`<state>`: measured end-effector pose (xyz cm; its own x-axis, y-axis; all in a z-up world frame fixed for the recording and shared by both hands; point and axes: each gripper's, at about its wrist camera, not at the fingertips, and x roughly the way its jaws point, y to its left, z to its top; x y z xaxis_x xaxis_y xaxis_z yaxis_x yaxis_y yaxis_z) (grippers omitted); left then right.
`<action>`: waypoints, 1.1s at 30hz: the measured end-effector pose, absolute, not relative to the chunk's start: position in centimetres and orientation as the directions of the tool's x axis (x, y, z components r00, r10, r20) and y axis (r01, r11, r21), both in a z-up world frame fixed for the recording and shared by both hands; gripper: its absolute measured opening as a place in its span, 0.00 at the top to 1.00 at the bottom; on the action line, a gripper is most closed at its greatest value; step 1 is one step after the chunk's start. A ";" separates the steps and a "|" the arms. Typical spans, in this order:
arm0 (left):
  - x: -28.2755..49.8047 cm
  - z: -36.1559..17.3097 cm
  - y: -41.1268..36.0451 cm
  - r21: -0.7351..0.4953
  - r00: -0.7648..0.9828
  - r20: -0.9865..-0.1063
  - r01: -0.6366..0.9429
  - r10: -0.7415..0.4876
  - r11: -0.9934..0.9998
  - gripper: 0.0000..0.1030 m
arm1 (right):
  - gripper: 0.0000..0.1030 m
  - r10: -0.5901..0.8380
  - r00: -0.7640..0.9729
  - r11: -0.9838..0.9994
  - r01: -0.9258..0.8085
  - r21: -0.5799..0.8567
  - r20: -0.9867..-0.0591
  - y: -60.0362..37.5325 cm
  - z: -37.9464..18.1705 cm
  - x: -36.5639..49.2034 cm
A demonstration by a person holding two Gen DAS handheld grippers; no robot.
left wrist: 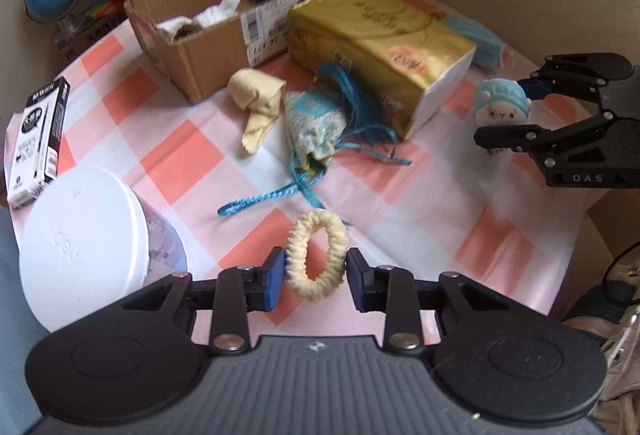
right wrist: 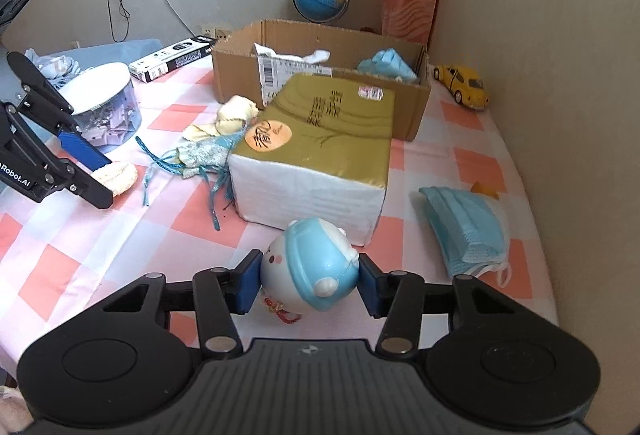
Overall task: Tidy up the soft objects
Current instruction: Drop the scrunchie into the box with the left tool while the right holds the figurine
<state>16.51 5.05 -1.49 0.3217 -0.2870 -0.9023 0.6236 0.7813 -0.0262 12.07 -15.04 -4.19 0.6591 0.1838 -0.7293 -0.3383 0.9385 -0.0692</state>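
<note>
On the checked tablecloth [left wrist: 420, 203], the left gripper [left wrist: 316, 277] has its jaws drawn in against the sides of a cream scrunchie [left wrist: 317, 255], its near end hidden behind the fingers. In the middle, a gold tissue pack [right wrist: 320, 139] blocks part of the cardboard box [right wrist: 320, 75], whose contents are hard to make out. The right gripper [right wrist: 310, 285] clamps a blue-capped plush toy [right wrist: 310, 263], its underside hidden.

The left gripper [left wrist: 316, 279] pointed steeply down, its blue pads pressed against both sides of a cream scrunchie [left wrist: 316, 259]. The right gripper [right wrist: 310, 285] angled down less steeply, its jaws closed on a small blue-capped toy figure [right wrist: 310, 267], pads touching either flank.
</note>
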 end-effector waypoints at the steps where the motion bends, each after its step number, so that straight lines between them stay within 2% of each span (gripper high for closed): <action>1: 16.4 -1.2 5.0 -0.022 0.332 -0.897 0.625 -0.291 0.781 0.69 | 0.47 0.189 0.664 0.938 -0.340 -0.067 -0.723 -15.1 -3.8 11.8; 13: 17.2 4.0 2.1 -0.004 0.434 -0.819 0.650 -0.376 0.760 0.69 | 0.47 0.223 0.717 0.923 -0.372 -0.092 -0.660 -15.6 0.6 10.8; 20: 22.3 6.0 0.8 0.051 0.510 -0.785 0.620 -0.352 0.783 0.69 | 0.47 0.221 0.740 0.931 -0.354 -0.088 -0.636 -16.4 1.4 11.4; 29: 29.5 6.4 -1.2 0.062 0.563 -0.760 0.560 -0.325 0.826 0.69 | 0.47 0.221 0.740 0.933 -0.349 -0.082 -0.636 -17.0 1.4 11.9; 31: 30.1 6.2 -1.6 0.065 0.582 -0.749 0.542 -0.318 0.838 0.64 | 0.47 0.223 0.740 0.932 -0.352 -0.084 -0.635 -17.0 1.4 11.9; 32: 30.3 5.9 -1.8 0.065 0.583 -0.749 0.539 -0.316 0.840 0.59 | 0.47 0.224 0.739 0.931 -0.354 -0.084 -0.635 -17.1 1.4 12.0; 33: 30.5 5.6 -1.9 0.063 0.582 -0.751 0.535 -0.313 0.842 0.50 | 0.47 0.224 0.739 0.931 -0.354 -0.083 -0.635 -17.1 1.4 12.0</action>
<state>30.46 -1.88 5.64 0.5818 -0.3134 -0.7505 0.5354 0.8422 0.0633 12.03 -17.11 1.40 0.7390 0.2241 -0.6354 -0.3541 0.9315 -0.0833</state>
